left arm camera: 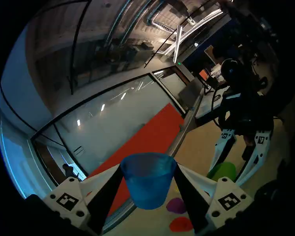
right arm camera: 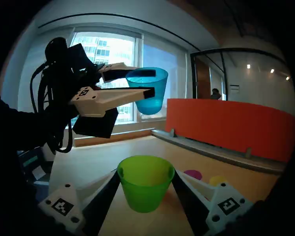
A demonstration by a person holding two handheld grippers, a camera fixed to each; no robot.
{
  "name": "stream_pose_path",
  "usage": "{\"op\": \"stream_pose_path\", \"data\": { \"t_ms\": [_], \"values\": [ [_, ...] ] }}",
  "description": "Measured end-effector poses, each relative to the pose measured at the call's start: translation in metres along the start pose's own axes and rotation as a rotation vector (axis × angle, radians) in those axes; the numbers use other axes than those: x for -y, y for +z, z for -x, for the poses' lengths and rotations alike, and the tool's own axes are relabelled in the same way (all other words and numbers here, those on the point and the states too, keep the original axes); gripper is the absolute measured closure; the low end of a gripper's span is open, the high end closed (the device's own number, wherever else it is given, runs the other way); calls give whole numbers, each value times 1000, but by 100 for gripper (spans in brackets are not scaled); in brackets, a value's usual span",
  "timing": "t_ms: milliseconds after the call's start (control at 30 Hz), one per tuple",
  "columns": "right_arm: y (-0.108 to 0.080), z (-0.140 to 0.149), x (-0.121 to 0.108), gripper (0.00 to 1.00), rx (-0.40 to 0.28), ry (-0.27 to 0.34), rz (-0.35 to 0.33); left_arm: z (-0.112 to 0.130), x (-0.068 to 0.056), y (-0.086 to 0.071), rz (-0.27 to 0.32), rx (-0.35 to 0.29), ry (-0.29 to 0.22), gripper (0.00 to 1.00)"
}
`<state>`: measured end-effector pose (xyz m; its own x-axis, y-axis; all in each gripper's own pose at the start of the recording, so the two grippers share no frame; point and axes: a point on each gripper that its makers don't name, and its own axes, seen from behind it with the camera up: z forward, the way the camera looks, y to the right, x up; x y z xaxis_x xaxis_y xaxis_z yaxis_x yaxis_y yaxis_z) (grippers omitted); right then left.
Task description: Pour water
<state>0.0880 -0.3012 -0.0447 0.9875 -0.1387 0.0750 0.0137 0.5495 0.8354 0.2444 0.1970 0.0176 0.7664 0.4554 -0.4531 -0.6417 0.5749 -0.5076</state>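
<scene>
My left gripper [left arm camera: 147, 173] is shut on a translucent blue cup [left arm camera: 148, 185] and holds it by its sides. In the right gripper view the same blue cup [right arm camera: 146, 89] hangs high above the table in the left gripper [right arm camera: 149, 83], about upright. My right gripper [right arm camera: 145, 177] is shut on a green cup [right arm camera: 145, 185], low over the wooden table [right arm camera: 88, 161]. In the left gripper view the right gripper [left arm camera: 228, 173] and its green cup [left arm camera: 222, 170] sit lower and to the right. I cannot tell whether either cup holds water.
An orange panel [right arm camera: 234, 122] on a grey rail lines the table's far edge. Coloured dots lie on the table: purple [right arm camera: 192, 173], yellow [right arm camera: 217, 180], red [left arm camera: 181, 224]. Windows stand behind the left gripper, a glass wall behind the panel. A dark sleeve [right arm camera: 17, 126] holds the left gripper.
</scene>
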Motion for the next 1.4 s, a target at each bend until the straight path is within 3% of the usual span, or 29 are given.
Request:
{"op": "stream_pose_path", "data": {
  "t_ms": [1400],
  "values": [
    [3,-11,-2,8,-22,-1,-13,-18,-10,9,-6,-14,289,13]
  ]
}}
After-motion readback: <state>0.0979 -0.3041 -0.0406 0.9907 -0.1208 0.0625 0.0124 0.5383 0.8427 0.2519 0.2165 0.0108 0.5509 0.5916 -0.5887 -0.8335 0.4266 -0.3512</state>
